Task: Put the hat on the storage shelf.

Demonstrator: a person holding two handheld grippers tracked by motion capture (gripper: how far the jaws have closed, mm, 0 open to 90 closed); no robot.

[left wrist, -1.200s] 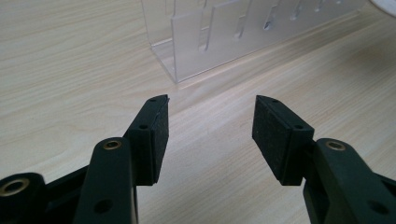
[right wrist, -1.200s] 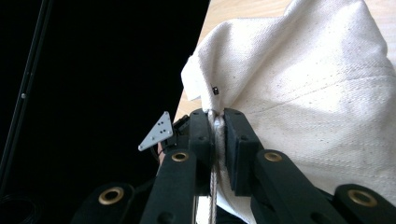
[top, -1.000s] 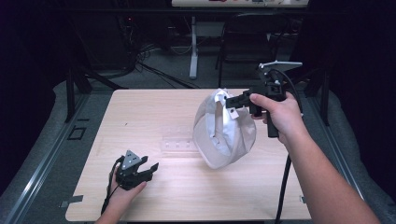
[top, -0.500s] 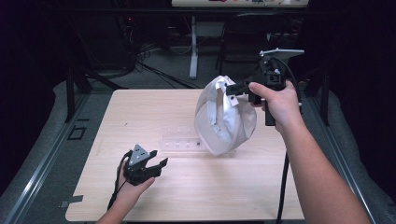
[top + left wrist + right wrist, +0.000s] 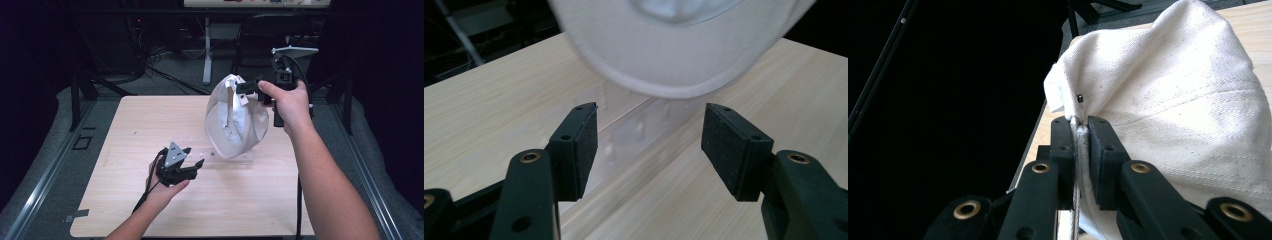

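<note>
A white fabric cap (image 5: 232,120) hangs tilted over the right half of the wooden table (image 5: 145,120), its brim low near a clear plastic stand (image 5: 241,158). My right gripper (image 5: 242,89) is shut on the cap's upper edge; in the right gripper view the jaws (image 5: 1079,125) pinch a fold of the cap (image 5: 1188,100). My left gripper (image 5: 194,161) is held open just above the table, left of the cap and pointing at it. In the left gripper view, the open gripper (image 5: 649,142) frames the clear stand (image 5: 634,135) under the cap's brim (image 5: 674,55).
The table's left and front parts are bare wood. Dark floor, cables and a white table leg (image 5: 207,50) lie beyond the far edge. A metal rail (image 5: 45,180) runs along the left side of the table.
My left gripper has moved right and forward toward the cap. My right gripper has lifted the cap a little higher and away from me.
</note>
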